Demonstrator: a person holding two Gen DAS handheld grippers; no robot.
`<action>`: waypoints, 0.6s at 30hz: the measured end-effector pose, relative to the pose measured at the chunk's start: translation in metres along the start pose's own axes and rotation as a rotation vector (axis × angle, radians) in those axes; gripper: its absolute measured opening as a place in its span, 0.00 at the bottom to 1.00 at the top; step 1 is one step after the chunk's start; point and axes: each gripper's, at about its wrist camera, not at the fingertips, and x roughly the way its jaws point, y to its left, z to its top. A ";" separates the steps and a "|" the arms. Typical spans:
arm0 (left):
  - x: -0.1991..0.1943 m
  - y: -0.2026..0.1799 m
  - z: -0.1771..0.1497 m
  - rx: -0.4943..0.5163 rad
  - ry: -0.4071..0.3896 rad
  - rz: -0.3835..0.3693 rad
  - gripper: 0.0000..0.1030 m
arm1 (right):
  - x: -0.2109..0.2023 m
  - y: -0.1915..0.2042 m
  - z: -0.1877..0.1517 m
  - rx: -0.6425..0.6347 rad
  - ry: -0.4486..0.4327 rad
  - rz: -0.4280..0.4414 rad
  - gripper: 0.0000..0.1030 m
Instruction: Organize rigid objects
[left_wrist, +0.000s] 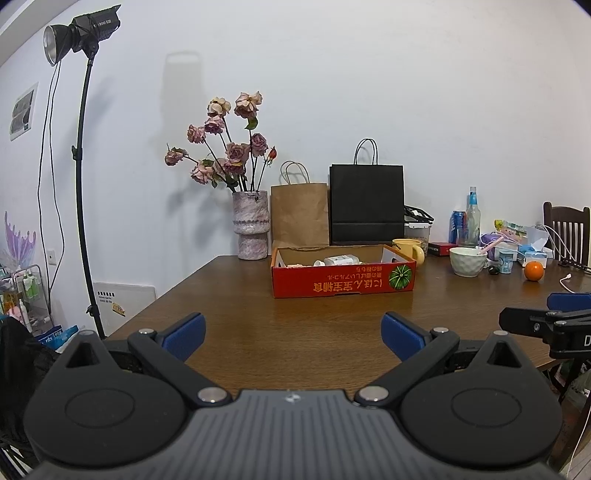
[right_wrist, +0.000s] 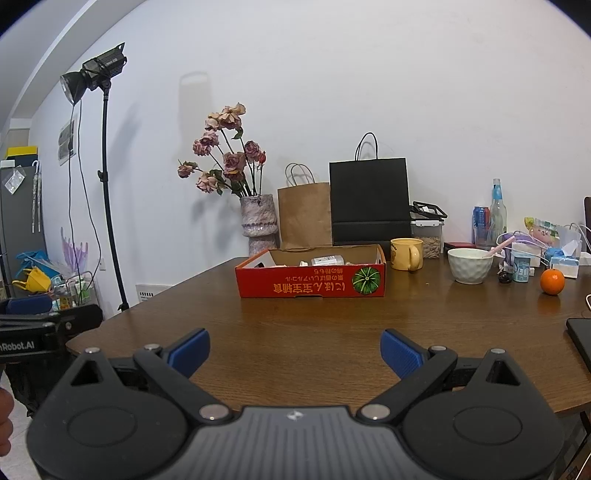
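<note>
From the left wrist, the left gripper hangs level over the brown wooden table, its 2 blue pads spread wide and empty. The shallow red cardboard box, printed with upside-down Japanese lettering and a green pumpkin, sits mid-table holding small white items.

From the right wrist, the right gripper is equally wide apart and empty; "Robot.AI" reads on the neighbouring tool.

A red box printed with a green striped pumpkin sits on the brown wooden table, beside a yellow mug.
</note>
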 end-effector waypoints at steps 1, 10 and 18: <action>0.000 0.000 0.000 0.000 0.001 0.002 1.00 | 0.000 0.000 0.000 0.000 0.000 0.000 0.96; -0.002 -0.002 0.001 -0.002 0.002 -0.001 1.00 | 0.000 0.000 -0.001 0.002 0.001 -0.001 0.96; -0.001 -0.001 0.001 -0.006 0.007 -0.007 1.00 | 0.000 0.000 -0.001 0.002 0.001 -0.001 0.96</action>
